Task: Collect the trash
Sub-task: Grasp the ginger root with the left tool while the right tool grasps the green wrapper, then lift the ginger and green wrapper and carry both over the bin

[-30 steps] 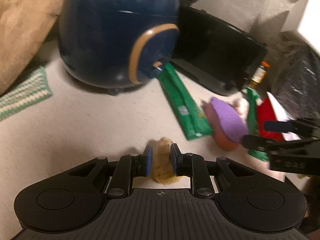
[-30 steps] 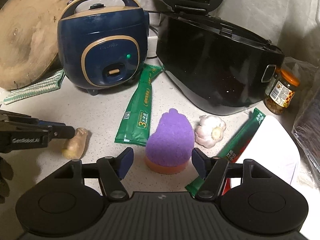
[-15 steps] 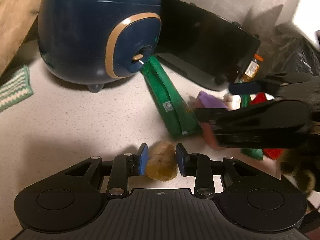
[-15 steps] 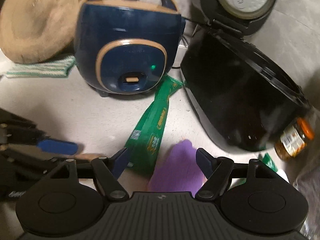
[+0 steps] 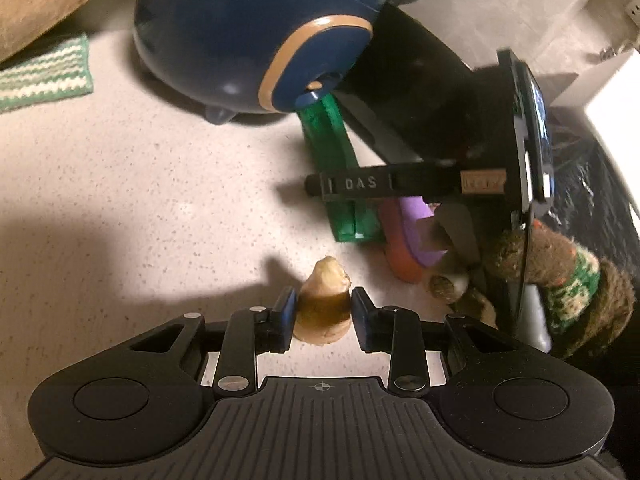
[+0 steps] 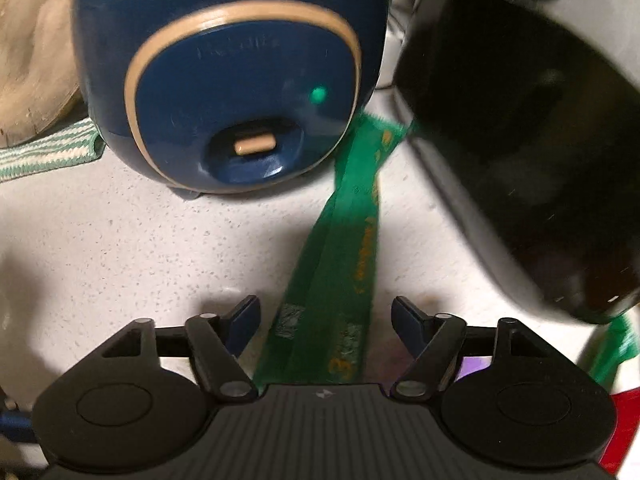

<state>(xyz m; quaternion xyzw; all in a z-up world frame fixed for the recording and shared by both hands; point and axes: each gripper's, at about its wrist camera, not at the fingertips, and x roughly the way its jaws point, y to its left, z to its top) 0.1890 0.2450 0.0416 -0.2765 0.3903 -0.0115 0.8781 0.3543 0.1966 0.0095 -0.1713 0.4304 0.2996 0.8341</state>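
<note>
My left gripper (image 5: pixel 323 314) is shut on a tan ginger piece (image 5: pixel 325 300) and holds it just above the white counter. My right gripper (image 6: pixel 326 314) is open, its fingers on either side of a long green wrapper (image 6: pixel 344 280) that lies flat on the counter. The same wrapper (image 5: pixel 332 152) shows in the left wrist view, running under the right gripper (image 5: pixel 320 184), which crosses that view. A purple and orange sponge (image 5: pixel 408 232) lies beside the wrapper, partly hidden by the right gripper.
A blue rice cooker (image 6: pixel 232 72) stands right behind the wrapper, a black cooker (image 6: pixel 520 140) to its right. A green striped cloth (image 5: pixel 44 76) and a wooden board (image 6: pixel 28 52) are at the back left. A second green wrapper (image 6: pixel 616 352) lies at the right.
My right gripper moved forward and left, from over the purple sponge to straddling the green wrapper. My left gripper stayed shut on the ginger and shifted slightly.
</note>
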